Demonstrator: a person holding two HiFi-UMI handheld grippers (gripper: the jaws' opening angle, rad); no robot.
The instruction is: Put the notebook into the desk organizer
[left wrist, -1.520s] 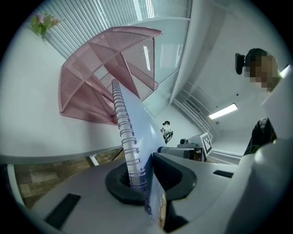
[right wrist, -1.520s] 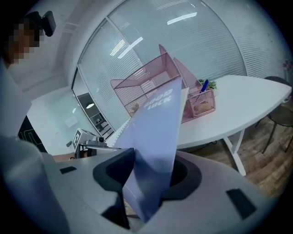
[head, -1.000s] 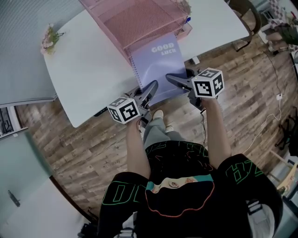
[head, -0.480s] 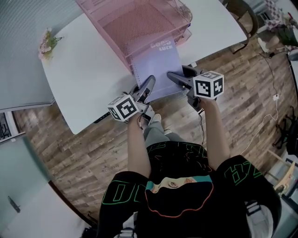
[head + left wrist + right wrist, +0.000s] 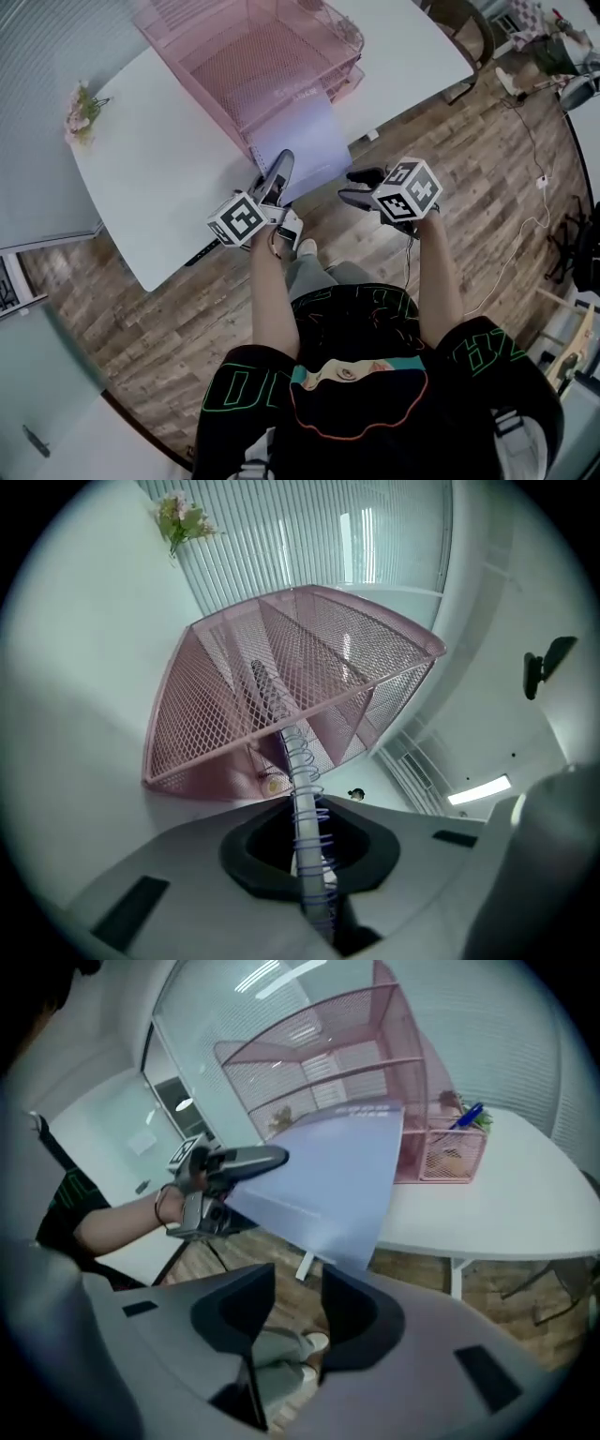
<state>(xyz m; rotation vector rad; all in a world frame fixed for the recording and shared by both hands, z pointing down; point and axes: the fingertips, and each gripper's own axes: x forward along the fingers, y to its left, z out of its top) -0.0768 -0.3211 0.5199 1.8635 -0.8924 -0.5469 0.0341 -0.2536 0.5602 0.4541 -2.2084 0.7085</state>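
Note:
The lavender spiral notebook [image 5: 302,141] lies partly inside the lower tier of the pink mesh desk organizer [image 5: 253,56], its near end sticking out over the table edge. My left gripper [image 5: 279,161] is shut on the notebook's spiral edge at the near left corner; its jaws have just been closing on the spiral wire [image 5: 305,789]. My right gripper [image 5: 354,185] hangs apart from the notebook, over the floor, open; its jaws have just been closing with nothing between them. In the right gripper view the notebook [image 5: 323,1180] runs from the left gripper [image 5: 234,1162] to the organizer [image 5: 319,1063].
The white table [image 5: 159,178] carries a small flower bunch [image 5: 80,108] at its far left corner. A low pink mesh basket [image 5: 453,1159] with a blue pen [image 5: 469,1115] stands beside the organizer. Wood floor with cables [image 5: 534,178] lies to the right.
The notebook has slid deeper into the organizer, pushed by the left gripper. The right gripper has come off the notebook's near edge and drawn back over the floor.

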